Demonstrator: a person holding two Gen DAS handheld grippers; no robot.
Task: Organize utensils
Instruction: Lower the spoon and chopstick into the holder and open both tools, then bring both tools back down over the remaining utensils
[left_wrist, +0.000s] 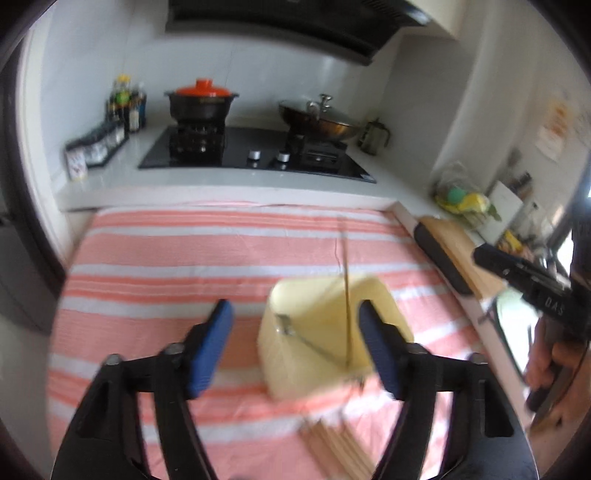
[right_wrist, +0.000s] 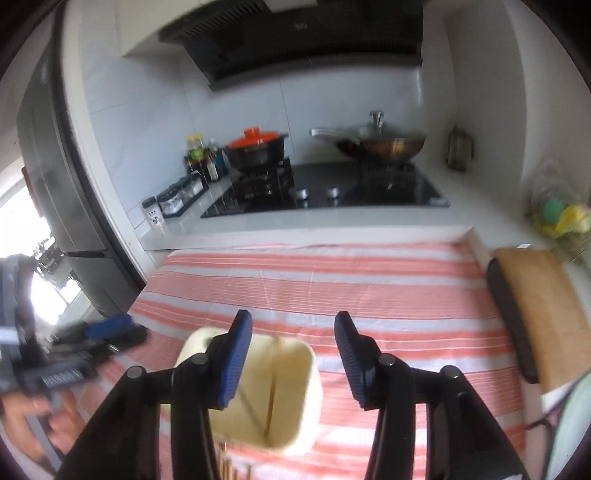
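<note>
Covering the counter, striped cloth (left_wrist: 184, 258) — hob (left_wrist: 255, 155), white tiled wall (left_wrist: 110, 55) behind

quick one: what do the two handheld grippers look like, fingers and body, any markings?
Both match: the left gripper and right gripper have black linkage arms with round pivot bolts, ending in flat blue ribbed pads. From the left wrist view, the right gripper's black body carries white lettering, too blurred to read surely. No cables or sleeves visible.

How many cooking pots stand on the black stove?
2. The black pot with the orange lid stands on the left burner, and the metal wok with a glass lid on the right burner. No other pot is visible on the stove.
</note>
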